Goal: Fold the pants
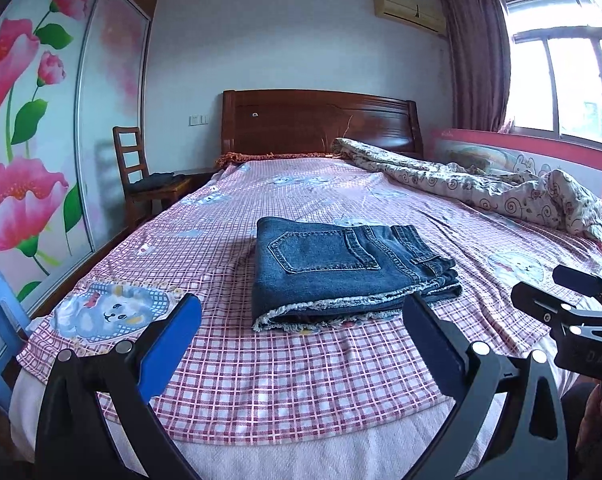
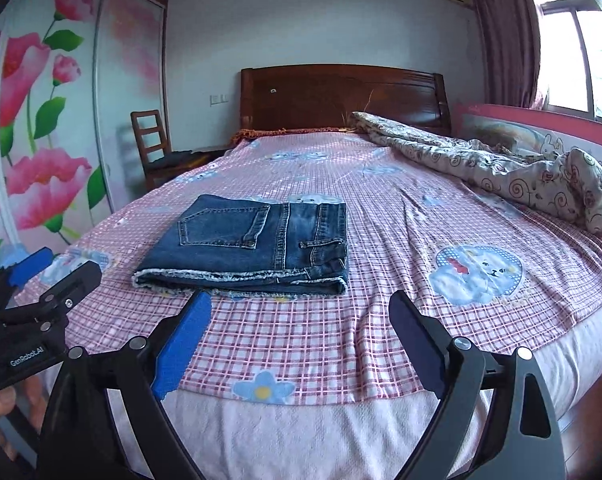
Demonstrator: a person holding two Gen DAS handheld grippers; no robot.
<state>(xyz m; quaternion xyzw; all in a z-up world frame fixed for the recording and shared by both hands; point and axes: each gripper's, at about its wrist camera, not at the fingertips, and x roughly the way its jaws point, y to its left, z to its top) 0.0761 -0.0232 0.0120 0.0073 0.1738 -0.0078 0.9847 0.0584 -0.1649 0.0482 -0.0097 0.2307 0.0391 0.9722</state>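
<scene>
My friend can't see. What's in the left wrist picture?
Folded blue jeans lie on a pink checked bedsheet. The left gripper hovers near them, jaws open and empty, with a rumpled quilt at the back right.

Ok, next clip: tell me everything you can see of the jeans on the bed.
The jeans are dark blue denim, folded into a compact, roughly rectangular stack of several layers. A back pocket with pale stitching faces up, with belt loops and a seam beside it. Frayed, whitish raw edges run along the near side. The stack lies flat on the pink checked sheet, around the middle of the bed. Neither the left gripper nor the right gripper touches it; both are open, just short of it.
</scene>
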